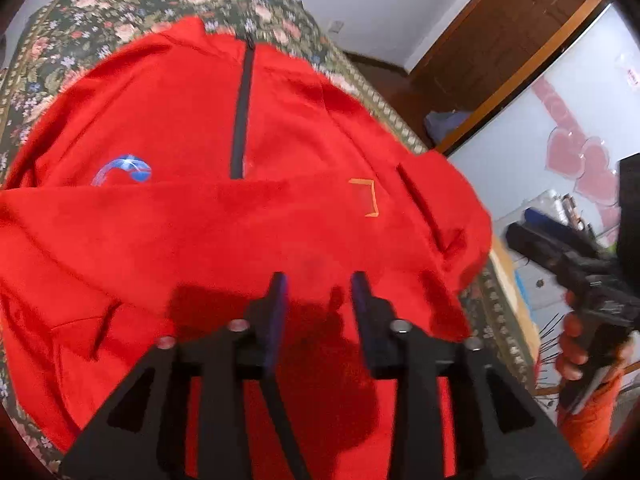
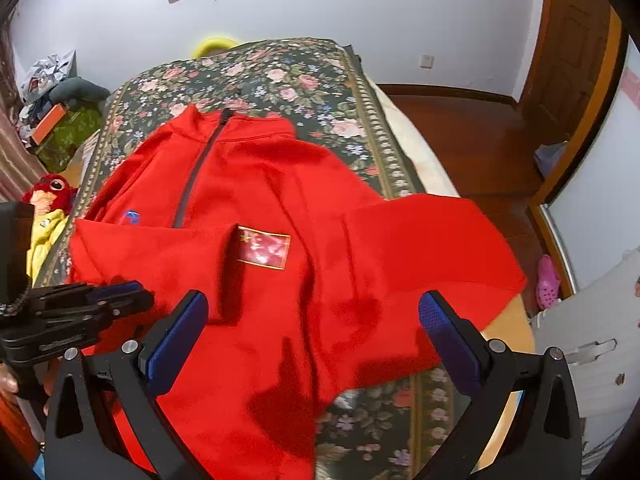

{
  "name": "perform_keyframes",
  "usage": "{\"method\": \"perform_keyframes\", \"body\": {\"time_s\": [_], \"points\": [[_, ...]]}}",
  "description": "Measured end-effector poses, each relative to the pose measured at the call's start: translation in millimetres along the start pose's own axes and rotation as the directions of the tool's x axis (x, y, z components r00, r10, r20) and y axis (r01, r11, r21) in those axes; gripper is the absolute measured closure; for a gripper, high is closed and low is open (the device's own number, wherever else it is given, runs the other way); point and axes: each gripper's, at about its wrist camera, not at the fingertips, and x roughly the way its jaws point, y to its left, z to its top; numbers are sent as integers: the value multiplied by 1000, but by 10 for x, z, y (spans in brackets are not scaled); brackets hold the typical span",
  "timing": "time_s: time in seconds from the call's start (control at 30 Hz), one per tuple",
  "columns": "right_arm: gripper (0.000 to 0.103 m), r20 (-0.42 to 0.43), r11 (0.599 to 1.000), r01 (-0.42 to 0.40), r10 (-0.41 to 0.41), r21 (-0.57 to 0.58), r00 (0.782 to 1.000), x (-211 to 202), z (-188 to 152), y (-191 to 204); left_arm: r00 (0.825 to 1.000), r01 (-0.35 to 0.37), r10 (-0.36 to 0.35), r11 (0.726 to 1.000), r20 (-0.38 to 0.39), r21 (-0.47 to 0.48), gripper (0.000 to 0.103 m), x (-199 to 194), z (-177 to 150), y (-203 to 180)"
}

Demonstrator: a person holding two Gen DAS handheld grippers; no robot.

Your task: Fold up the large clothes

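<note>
On floral bedspread [image 2: 304, 80], red jacket [image 2: 256, 184] overhanging right edge, both tongs open above.

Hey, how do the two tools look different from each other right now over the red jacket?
The left tool has its fingers a narrow gap apart; the right tool stands spread wide. The left tool sits over the middle of the red jacket; the right tool is nearer its edge, by the floral cover. Both are black with blue pads and hold nothing.
</note>
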Motion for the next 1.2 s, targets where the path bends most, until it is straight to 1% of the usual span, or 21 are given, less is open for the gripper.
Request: {"method": "perform_keyframes", "body": {"time_s": [0.07, 0.17, 0.23, 0.37, 0.43, 0.47, 0.53, 0.57, 0.67, 0.7, 0.73, 0.77, 0.8, 0.87, 0.9, 0.97, 1.0, 1.03, 1.1, 1.17, 1.2], "points": [[0, -3, 1000, -10, 10, -18, 1000, 27, 8, 87, 999, 5, -5, 1000, 34, -4, 63, -185, 14, 40], [0, -13, 999, -27, 26, -47, 1000, 105, 12, 217, 996, -25, 25, 1000, 82, -5, 60, -460, 35, 145], [0, -30, 997, -41, 39, -64, 999, 201, 17, 312, 990, -75, 76, 997, 116, -11, 59, -642, 12, 264], [0, -83, 994, -82, 77, -67, 994, 490, 41, 438, 959, -230, 232, 973, 163, -34, 56, -877, -190, 606], [0, -114, 994, -94, 87, -59, 990, 635, 50, 485, 946, -284, 289, 957, 144, -57, 56, -901, -338, 855], [0, -126, 994, -96, 88, -60, 988, 710, 54, 514, 943, -305, 312, 950, 119, -73, 56, -892, -434, 1008], [2, -140, 992, -104, 93, -70, 986, 814, 41, 559, 940, -324, 332, 940, 74, -106, 56, -857, -581, 1241], [6, -152, 992, -96, 83, -78, 985, 894, 42, 588, 939, -332, 340, 934, 49, -129, 56, -834, -670, 1372], [16, -189, 993, -96, 80, -75, 979, 1079, 46, 645, 938, -340, 347, 925, 11, -170, 56, -780, -835, 1593], [24, -198, 992, -105, 89, -68, 976, 1124, 52, 658, 938, -342, 348, 923, 4, -178, 56, -763, -882, 1643], [29, -208, 991, -118, 103, -61, 973, 1169, 53, 676, 939, -339, 345, 922, 1, -185, 56, -749, -920, 1679], [39, -215, 990, -128, 113, -55, 970, 1204, 51, 691, 940, -336, 342, 923, 1, -188, 56, -729, -940, 1694], [44, -214, 990, -133, 120, -48, 969, 1237, 58, 719, 941, -331, 337, 924, 0, -189, 56, -699, -942, 1702], [47, -186, 990, -138, 128, -41, 974, 1247, 80, 772, 943, -327, 332, 928, 0, -181, 56, -650, -934, 1707], [52, -180, 989, -139, 129, -42, 975, 1252, 95, 794, 944, -325, 330, 930, 0, -172, 56, -613, -914, 1698], [59, -165, 990, -131, 119, -62, 979, 1241, 113, 861, 944, -326, 330, 932, 1, -158, 56, -555, -894, 1673], [68, -158, 989, -126, 112, -80, 981, 1244, 132, 893, 942, -332, 335, 932, -2, -144, 56, -511, -878, 1663], [72, -150, 987, -120, 104, -104, 983, 1228, 145, 932, 940, -339, 341, 931, -7, -137, 56, -473, -859, 1666], [85, -140, 984, -114, 95, -137, 986, 1200, 178, 969, 935, -352, 353, 926, -15, -135, 56, -421, -837, 1681], [91, -124, 979, -127, 108, -161, 986, 1138, 219, 992, 935, -352, 353, 925, -19, -144, 56, -409, -822, 1717], [91, -116, 977, -125, 106, -170, 988, 1114, 241, 995, 936, -350, 352, 925, -19, -150, 56, -414, -809, 1739]]}}
